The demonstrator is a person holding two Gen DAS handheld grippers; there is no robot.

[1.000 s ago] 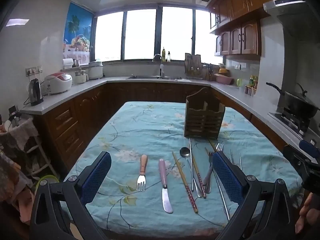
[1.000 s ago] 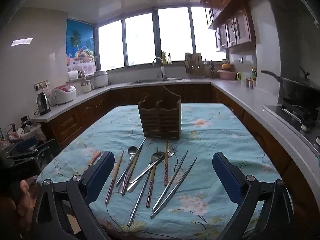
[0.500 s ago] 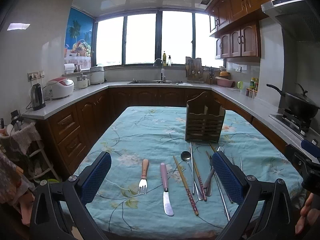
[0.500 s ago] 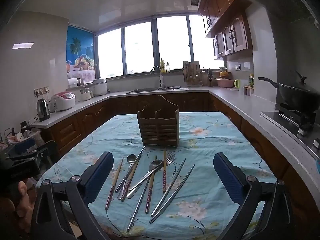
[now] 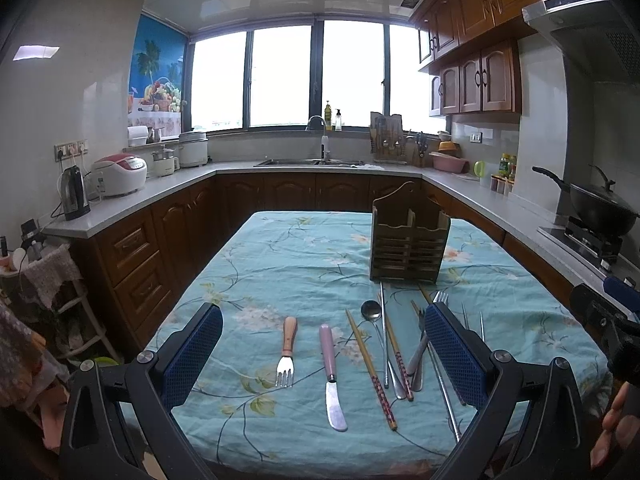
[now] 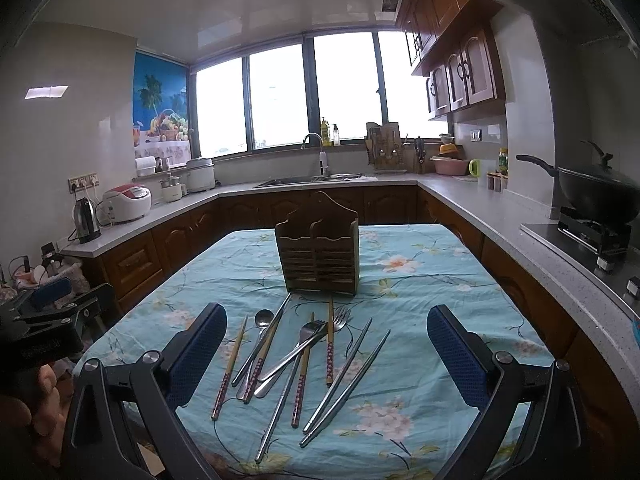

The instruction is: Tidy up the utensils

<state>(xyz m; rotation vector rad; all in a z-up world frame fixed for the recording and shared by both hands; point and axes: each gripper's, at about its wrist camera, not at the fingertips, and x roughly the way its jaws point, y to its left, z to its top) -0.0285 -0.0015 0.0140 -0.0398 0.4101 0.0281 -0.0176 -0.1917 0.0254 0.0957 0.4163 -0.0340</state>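
Note:
A wooden utensil caddy (image 5: 409, 248) (image 6: 318, 258) stands upright on the blue floral tablecloth (image 5: 304, 256). In front of it lie a wood-handled fork (image 5: 287, 346), a pink-handled knife (image 5: 331, 372), a spoon (image 5: 374, 320), patterned chopsticks (image 5: 372, 372) (image 6: 230, 368), metal forks (image 6: 304, 344) and metal chopsticks (image 6: 352, 376). My left gripper (image 5: 324, 356) is open and empty above the near table edge, over the fork and knife. My right gripper (image 6: 326, 354) is open and empty above the pile of utensils. Each gripper shows at the other view's edge.
Wooden counters wrap the room, with a kettle (image 5: 74, 194) and rice cooker (image 5: 120, 174) at the left, a sink (image 5: 316, 162) at the back, and a black wok (image 5: 600, 208) on a stove at the right.
Both views have tilted up and drawn slightly closer to the table. The utensils and caddy have not moved. Both grippers stay open.

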